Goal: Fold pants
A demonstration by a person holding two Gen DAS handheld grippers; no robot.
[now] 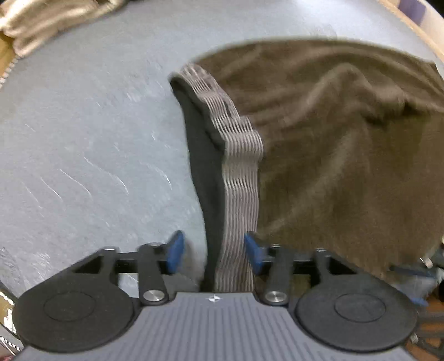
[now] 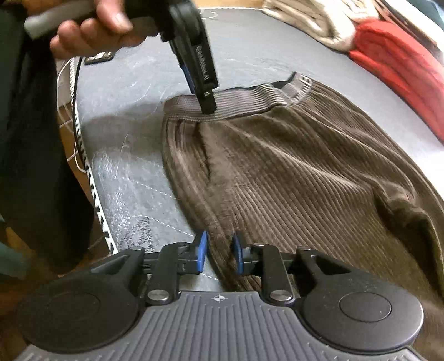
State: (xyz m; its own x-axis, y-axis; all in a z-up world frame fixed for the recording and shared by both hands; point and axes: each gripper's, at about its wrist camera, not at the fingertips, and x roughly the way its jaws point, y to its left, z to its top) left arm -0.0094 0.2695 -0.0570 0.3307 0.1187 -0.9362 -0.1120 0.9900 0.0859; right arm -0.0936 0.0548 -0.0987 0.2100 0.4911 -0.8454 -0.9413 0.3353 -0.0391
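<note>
Brown corduroy pants (image 2: 291, 172) lie on a grey surface (image 1: 83, 138), folded lengthwise, with a ribbed elastic waistband (image 1: 238, 172). My left gripper (image 1: 213, 250) has its jaws apart on either side of the waistband, which runs between the blue pads (image 1: 176, 250). It also shows from above in the right wrist view (image 2: 204, 94), its tip at the waistband (image 2: 249, 102). My right gripper (image 2: 219, 250) has its jaws narrowly apart astride the pants' near side edge; whether the pads press the cloth is unclear.
A beige garment (image 1: 41, 22) lies at the far left. A cream garment (image 2: 310, 19) and a red knit (image 2: 399, 69) lie at the back right. The surface's zipper edge (image 2: 91, 180) and the person's dark clothing (image 2: 33, 138) are at left.
</note>
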